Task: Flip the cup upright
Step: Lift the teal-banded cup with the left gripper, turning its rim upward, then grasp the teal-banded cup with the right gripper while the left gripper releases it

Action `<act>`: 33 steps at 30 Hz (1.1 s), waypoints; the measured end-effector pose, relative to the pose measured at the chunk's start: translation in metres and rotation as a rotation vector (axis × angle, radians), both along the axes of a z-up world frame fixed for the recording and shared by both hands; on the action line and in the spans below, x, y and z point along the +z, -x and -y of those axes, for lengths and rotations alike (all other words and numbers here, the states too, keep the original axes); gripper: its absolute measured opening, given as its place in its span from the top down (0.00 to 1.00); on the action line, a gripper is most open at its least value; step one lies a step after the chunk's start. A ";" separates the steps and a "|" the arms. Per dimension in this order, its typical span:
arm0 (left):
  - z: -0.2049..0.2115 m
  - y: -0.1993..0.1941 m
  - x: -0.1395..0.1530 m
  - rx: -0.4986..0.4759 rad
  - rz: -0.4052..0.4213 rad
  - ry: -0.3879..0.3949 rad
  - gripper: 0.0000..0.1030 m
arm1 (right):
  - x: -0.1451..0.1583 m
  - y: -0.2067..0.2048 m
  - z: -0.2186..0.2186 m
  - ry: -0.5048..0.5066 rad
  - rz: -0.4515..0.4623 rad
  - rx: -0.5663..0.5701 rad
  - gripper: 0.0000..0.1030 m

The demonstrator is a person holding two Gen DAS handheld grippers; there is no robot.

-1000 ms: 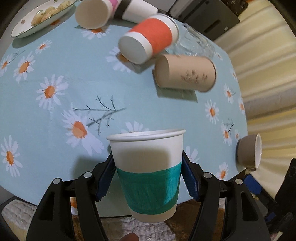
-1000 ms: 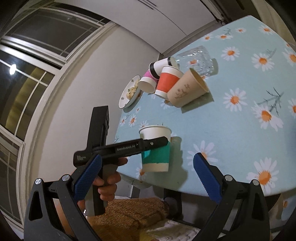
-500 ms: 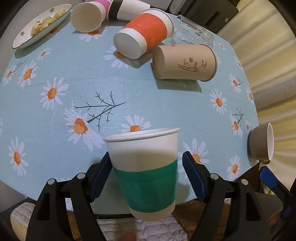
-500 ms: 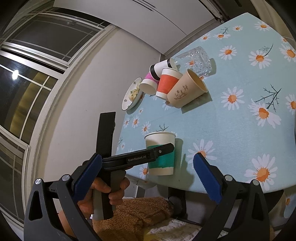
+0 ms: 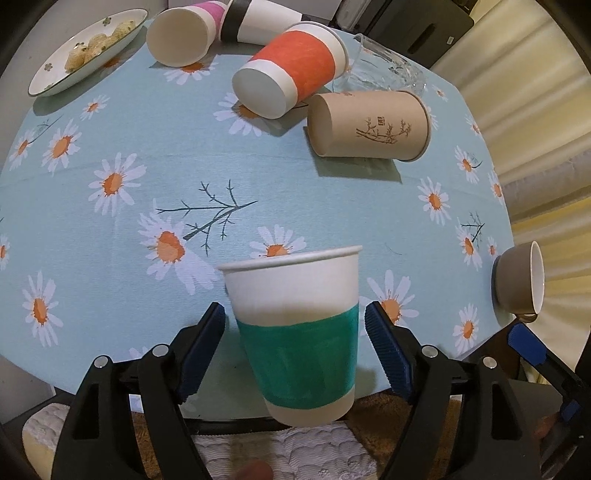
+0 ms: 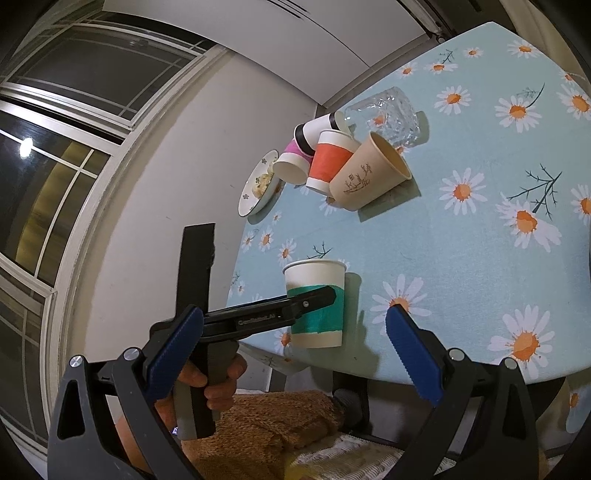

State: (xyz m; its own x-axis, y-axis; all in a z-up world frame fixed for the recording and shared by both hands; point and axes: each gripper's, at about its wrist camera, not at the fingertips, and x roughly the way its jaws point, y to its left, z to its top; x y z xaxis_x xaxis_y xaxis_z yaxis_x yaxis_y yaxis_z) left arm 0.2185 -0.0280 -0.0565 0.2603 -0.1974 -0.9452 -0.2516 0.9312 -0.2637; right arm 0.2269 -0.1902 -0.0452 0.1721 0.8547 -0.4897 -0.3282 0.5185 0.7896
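Note:
A white paper cup with a green band [image 5: 299, 332] stands upright at the near edge of the daisy tablecloth [image 5: 147, 166]; it also shows in the right wrist view [image 6: 316, 306]. My left gripper [image 5: 295, 350] is open around it, both blue pads apart from its sides. My right gripper [image 6: 295, 354] is open and empty, off the table's edge. Lying on their sides at the far end are an orange cup [image 5: 291, 74], a brown cup [image 5: 373, 125], a pink cup [image 5: 184, 33], a black-banded cup [image 5: 258, 20] and a clear glass [image 5: 388, 66].
A plate with food [image 5: 48, 77] sits at the far left corner. A brown ceramic cup [image 5: 521, 280] lies on its side at the right edge. A cushioned chair [image 6: 277, 424] is below the table's near edge.
My left gripper has opened off the green-banded cup and drawn back slightly; the cup now stands free. The right gripper has barely moved.

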 end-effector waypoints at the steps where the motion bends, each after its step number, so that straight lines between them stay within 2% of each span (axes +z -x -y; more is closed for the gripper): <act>1: -0.001 0.001 0.000 0.001 0.002 -0.001 0.26 | 0.000 0.000 0.000 0.002 -0.001 0.001 0.05; 9: -0.008 0.011 0.009 0.010 0.028 0.034 0.26 | -0.005 0.000 -0.005 0.026 -0.005 0.009 0.05; 16: -0.023 0.038 0.031 0.027 0.109 0.113 0.26 | -0.006 -0.007 -0.018 0.074 -0.005 0.040 0.05; 20: -0.045 0.075 0.041 0.067 0.176 0.183 0.26 | -0.001 -0.014 -0.041 0.158 0.024 0.092 0.05; 27: -0.081 0.139 0.042 0.134 0.276 0.267 0.26 | -0.013 -0.019 -0.116 0.357 0.022 0.236 0.05; 33: -0.106 0.174 0.038 0.186 0.332 0.333 0.26 | -0.022 -0.023 -0.157 0.507 0.022 0.274 0.05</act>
